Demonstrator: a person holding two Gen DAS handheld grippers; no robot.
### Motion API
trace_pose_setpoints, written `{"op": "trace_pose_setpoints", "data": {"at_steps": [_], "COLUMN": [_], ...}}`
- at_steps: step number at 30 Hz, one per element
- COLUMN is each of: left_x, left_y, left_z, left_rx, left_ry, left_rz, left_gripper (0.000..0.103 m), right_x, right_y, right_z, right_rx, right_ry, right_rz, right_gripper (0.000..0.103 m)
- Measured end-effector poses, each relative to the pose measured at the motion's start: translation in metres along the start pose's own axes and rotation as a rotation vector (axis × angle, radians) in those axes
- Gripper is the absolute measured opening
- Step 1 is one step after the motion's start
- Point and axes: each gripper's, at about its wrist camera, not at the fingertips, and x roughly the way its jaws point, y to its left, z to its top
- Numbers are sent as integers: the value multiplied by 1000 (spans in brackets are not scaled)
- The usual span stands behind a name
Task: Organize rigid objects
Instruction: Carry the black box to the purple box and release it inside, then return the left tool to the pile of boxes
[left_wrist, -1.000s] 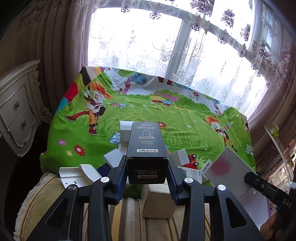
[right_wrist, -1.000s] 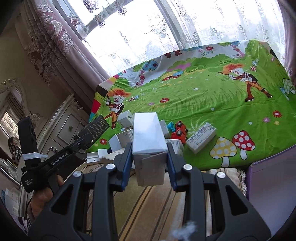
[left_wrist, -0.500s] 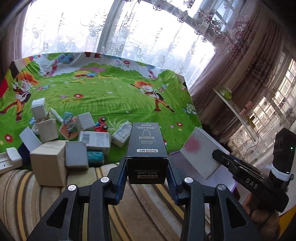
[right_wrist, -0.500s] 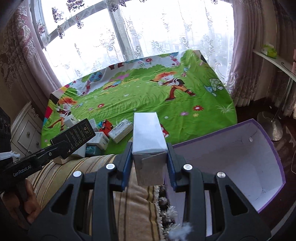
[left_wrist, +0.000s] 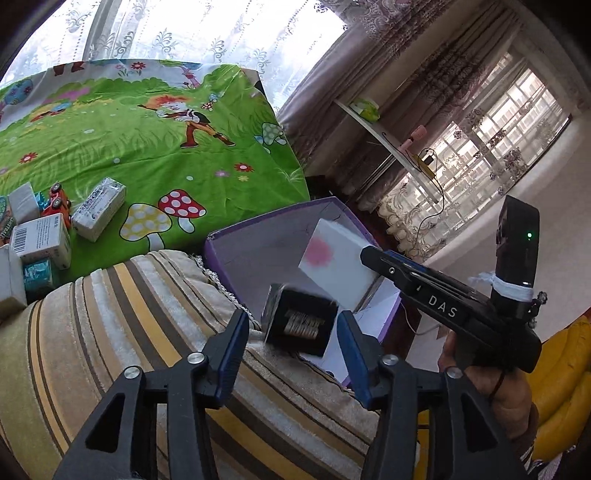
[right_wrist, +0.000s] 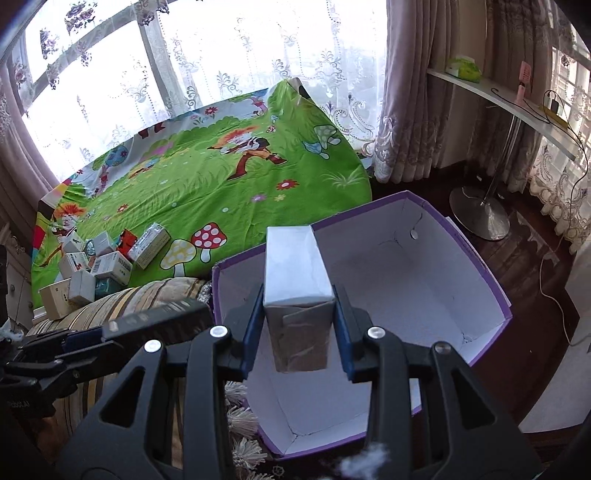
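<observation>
The purple storage box (right_wrist: 461, 288) fills the lower right of the right wrist view, white inside and open-topped, just beside the bed edge. We judge it light, stiff card, best gripped by a rim wall.

The white carton (right_wrist: 295, 266) hangs over that box at frame centre, tall and plain, with a torn grey flap on its near end. The right gripper (right_wrist: 298, 299) has just been opening, and its pads look just clear of the carton's long sides. We expect it to be light and rigid but easy to crush, so the flat side walls are the place to hold it.

The black carton (left_wrist: 299, 321), gold print blurred, sits lower centre in the left wrist view. It is loose between the spread, just-opening jaws of the left gripper (left_wrist: 291, 326), above the box's near edge. Its glossy skin may slip.

The small cartons (right_wrist: 110, 264) lie clustered on the green bedsheet (right_wrist: 221, 184), left of frame.
</observation>
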Motion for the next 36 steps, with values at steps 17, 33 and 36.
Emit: {"op": "trace_pose_setpoints", "data": {"at_steps": [17,33,36], "left_x": [-58,-141,-146], "left_y": [24,119,135], "left_z": [-7,-44,-46], "left_rx": [11,-231,-280], "left_ry": [-177,-299,-298], "left_rz": [112,334,362], "left_gripper": [69,69,69], "right_x": [2,14,14], "right_y": [39,80,87], "right_z": [3,-4,-5], "right_rx": [-56,-158,-186], "right_ry": [9,78,82], "right_rz": [148,260,256], "right_gripper": [78,78,78]}}
